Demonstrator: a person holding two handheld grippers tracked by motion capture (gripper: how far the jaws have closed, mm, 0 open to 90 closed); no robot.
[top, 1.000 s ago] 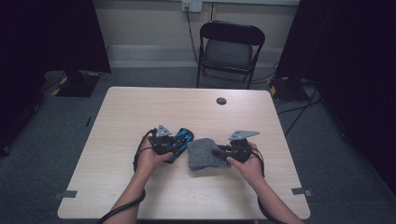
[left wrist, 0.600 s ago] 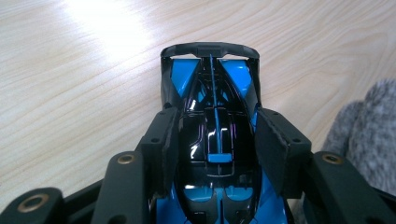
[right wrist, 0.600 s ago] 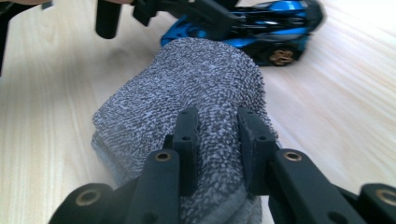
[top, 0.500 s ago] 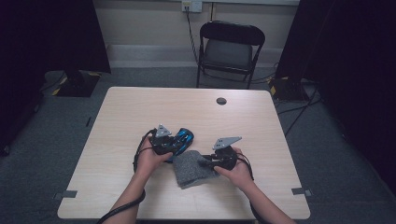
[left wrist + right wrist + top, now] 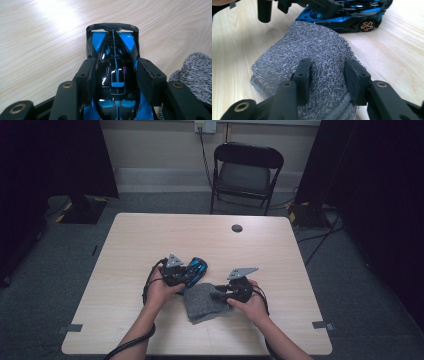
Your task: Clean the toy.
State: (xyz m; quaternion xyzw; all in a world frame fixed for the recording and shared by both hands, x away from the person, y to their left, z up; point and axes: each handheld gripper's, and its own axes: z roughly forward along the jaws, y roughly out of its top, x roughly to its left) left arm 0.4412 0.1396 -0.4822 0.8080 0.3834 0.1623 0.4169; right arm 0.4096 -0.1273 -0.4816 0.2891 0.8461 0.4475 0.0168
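A: Car (image 5: 196,269) sits on the table (image 5: 150,235), left of centre on the near half, nose pointing away from the left gripper (image 5: 113,75). Left jaws clamp its black-and-blue body from both sides; pads (image 5: 88,75) press the flanks just behind the cockpit.

B: And the cloth (image 5: 206,302)?

A: Folded grey towelling, flat on the table just beside the car, one corner almost touching its side. Right gripper (image 5: 327,75) is over the near edge of it. Its jaws have just been opening; cloth lies between them, but the pads stand apart from the pile and do not pinch it. I read it as released.

B: Risks from here?

A: Three, by my judgement. First, the cloth is loose: if the right gripper lifts without closing again, it comes up bare. Second, a shallow bite would take only the top fold, so the cloth would unfold and drape over the car. Third, the car's shell is glossy and tapered; any sideways push from the cloth could make it slide or twist in the left grip, and its wheels would let it roll if that grip slackens.

B: Anything else nearby?

A: Small dark disc (image 5: 237,228) at the far edge, well apart.
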